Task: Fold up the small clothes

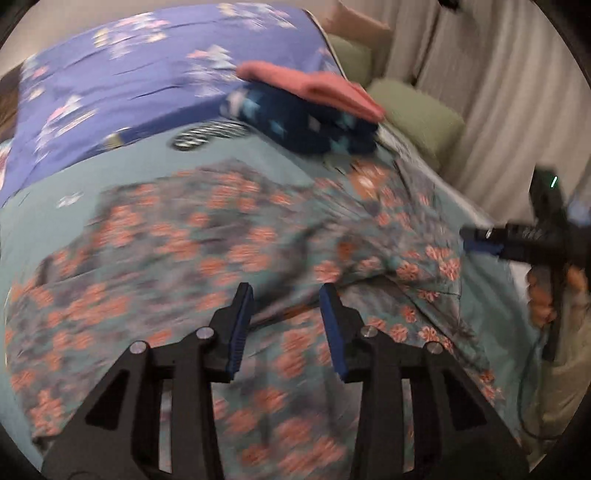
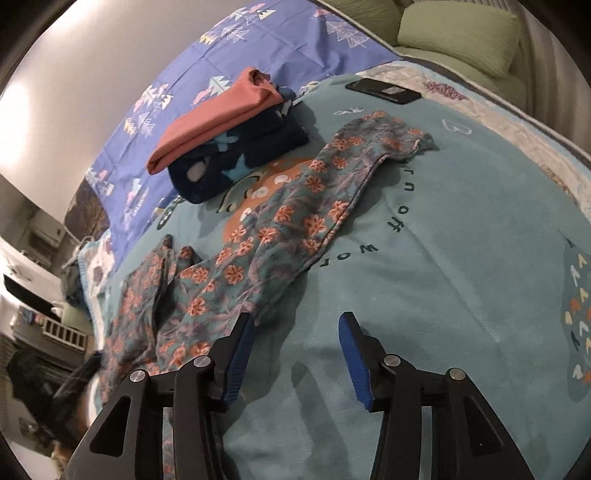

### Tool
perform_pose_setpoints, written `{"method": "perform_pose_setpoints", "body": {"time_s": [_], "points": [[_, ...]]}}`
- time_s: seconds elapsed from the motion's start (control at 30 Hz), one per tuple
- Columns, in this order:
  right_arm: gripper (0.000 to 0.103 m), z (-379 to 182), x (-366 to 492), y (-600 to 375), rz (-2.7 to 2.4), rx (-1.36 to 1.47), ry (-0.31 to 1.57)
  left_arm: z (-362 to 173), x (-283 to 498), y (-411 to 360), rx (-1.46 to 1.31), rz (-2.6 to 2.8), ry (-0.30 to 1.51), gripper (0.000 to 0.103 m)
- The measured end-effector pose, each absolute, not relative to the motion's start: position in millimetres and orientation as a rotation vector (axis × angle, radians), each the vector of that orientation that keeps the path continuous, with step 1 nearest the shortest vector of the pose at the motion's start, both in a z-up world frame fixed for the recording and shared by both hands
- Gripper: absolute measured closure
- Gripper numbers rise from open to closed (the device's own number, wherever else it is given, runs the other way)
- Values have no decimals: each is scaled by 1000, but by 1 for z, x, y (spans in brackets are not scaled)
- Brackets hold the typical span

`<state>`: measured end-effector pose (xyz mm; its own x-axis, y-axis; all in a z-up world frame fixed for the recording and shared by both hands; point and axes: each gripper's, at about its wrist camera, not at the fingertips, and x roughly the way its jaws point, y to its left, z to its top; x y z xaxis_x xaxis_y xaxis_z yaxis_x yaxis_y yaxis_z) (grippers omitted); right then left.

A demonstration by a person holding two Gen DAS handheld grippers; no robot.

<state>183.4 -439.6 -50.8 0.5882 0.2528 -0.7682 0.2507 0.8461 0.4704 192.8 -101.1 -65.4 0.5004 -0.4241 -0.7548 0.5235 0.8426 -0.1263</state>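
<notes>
A pair of small teal trousers with orange flowers [image 2: 280, 221] lies spread on the teal blanket [image 2: 461, 240]; it also shows, blurred, in the left wrist view [image 1: 221, 236]. My left gripper [image 1: 286, 295] is open just above the trousers, holding nothing. My right gripper [image 2: 297, 321] is open and empty above the blanket, its left finger at the trousers' edge. In the left wrist view the right gripper [image 1: 480, 240] sits at the trousers' right edge. A folded pink garment [image 2: 221, 118] rests on a folded dark blue patterned one [image 2: 240, 162] behind the trousers.
A purple sheet with tree prints [image 2: 258, 48] covers the far part of the bed. A black phone [image 2: 384, 90] lies on the blanket. Green cushions [image 2: 458, 33] and pale curtains [image 1: 498, 92] stand beyond the bed. Furniture shows at the left [image 2: 44, 314].
</notes>
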Motion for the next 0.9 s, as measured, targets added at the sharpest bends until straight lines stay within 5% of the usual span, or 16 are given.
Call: {"method": "perform_pose_setpoints", "body": {"time_s": [0.27, 0.33, 0.37, 0.63, 0.9], "points": [[52, -51, 191, -451, 39, 575, 943, -89, 202, -172, 293, -596, 884, 63], [52, -51, 193, -454, 48, 582, 939, -91, 207, -177, 293, -600, 912, 77], [51, -52, 194, -455, 51, 587, 939, -90, 208, -175, 260, -625, 932, 101], [48, -66, 207, -478, 41, 671, 932, -47, 202, -149, 38, -719, 939, 100], [46, -82, 247, -517, 6, 864, 896, -63, 207, -148, -6, -692, 982, 100]]}}
